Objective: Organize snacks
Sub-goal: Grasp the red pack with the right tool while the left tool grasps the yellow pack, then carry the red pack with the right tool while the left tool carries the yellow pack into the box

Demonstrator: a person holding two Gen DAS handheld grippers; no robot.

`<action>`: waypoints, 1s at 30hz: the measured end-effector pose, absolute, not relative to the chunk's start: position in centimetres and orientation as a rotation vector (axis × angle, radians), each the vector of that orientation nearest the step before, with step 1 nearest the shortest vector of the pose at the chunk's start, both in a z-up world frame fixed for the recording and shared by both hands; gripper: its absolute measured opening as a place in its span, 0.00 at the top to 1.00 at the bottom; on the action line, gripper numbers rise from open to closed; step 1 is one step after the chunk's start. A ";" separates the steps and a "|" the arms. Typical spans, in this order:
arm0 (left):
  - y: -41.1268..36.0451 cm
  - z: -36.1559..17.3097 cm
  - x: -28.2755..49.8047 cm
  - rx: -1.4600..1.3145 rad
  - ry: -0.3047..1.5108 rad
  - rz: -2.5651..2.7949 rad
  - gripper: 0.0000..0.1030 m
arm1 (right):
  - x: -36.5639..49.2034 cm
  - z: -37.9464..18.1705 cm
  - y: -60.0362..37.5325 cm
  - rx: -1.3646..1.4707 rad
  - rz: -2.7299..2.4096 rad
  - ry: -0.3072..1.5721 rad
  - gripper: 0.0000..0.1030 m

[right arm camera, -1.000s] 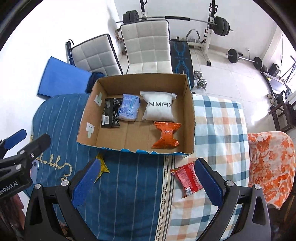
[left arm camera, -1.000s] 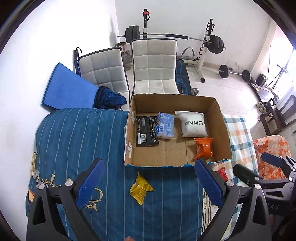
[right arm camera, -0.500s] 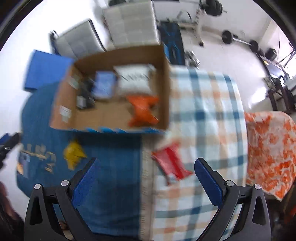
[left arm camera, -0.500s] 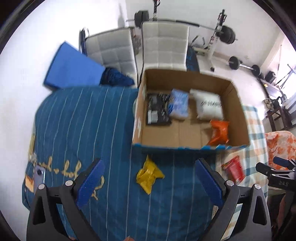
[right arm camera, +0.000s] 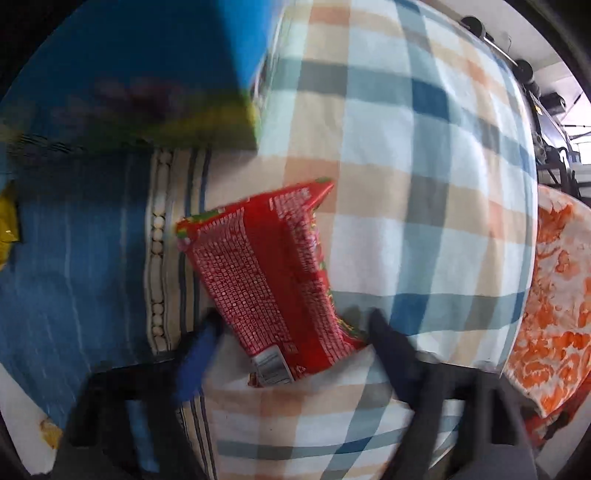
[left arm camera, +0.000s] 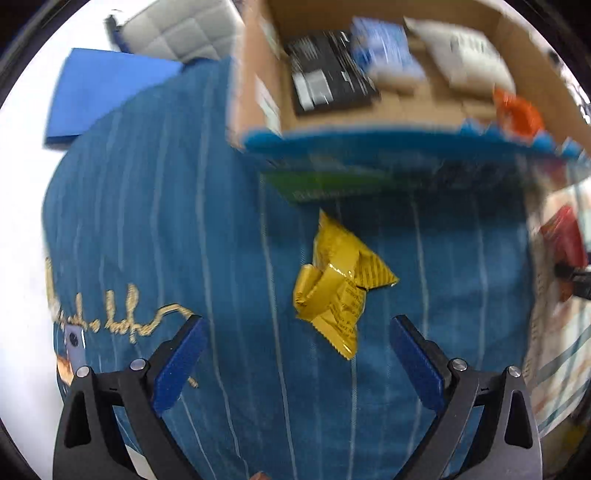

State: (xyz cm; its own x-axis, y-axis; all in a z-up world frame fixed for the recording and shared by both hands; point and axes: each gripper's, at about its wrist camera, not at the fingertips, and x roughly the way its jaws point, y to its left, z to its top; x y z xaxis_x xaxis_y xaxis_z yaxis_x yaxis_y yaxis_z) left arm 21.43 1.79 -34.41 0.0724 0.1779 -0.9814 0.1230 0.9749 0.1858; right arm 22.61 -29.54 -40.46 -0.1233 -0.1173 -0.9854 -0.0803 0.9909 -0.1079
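Note:
A crumpled yellow snack packet (left arm camera: 338,282) lies on the blue striped cloth, just ahead of my open left gripper (left arm camera: 297,350), whose blue pads flank its near end without touching. Behind it stands the cardboard box (left arm camera: 255,110) holding a black packet (left arm camera: 328,86), a blue packet (left arm camera: 384,51), a white bag (left arm camera: 461,51) and an orange packet (left arm camera: 517,114). In the right wrist view a red snack packet (right arm camera: 269,273) lies on the checked cloth. My right gripper (right arm camera: 291,347) is open, its fingers on either side of the packet's near end.
The box's blue and green outer wall (right arm camera: 129,92) rises close at the upper left of the right wrist view. An orange-patterned cloth (right arm camera: 554,295) hangs at the right. A blue mat (left arm camera: 103,96) and a padded chair (left arm camera: 177,33) sit beyond the bed.
Both grippers have dropped low and forward: the left onto the yellow packet, the right onto the red packet, which now sits between its fingers. Both views are motion-blurred.

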 end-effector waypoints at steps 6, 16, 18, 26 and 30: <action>0.8 -38.0 23.2 0.346 1.561 0.018 0.03 | 21.8 -41.1 -29.9 -0.032 -0.072 1.754 0.48; 1.0 -40.5 23.2 0.198 1.651 -0.046 0.56 | 18.3 -41.6 -28.0 0.058 -0.048 1.826 0.51; 1.5 -40.5 22.4 0.151 1.650 -0.033 0.59 | 17.8 -41.5 -27.5 0.046 -0.045 1.824 0.51; 2.9 -40.5 15.6 -0.052 1.694 0.017 0.62 | 15.8 -41.1 -25.8 0.048 0.021 1.835 0.52; 2.9 -41.3 13.1 -0.078 1.701 0.020 0.62 | 14.7 -41.2 -25.2 0.042 0.033 1.838 0.52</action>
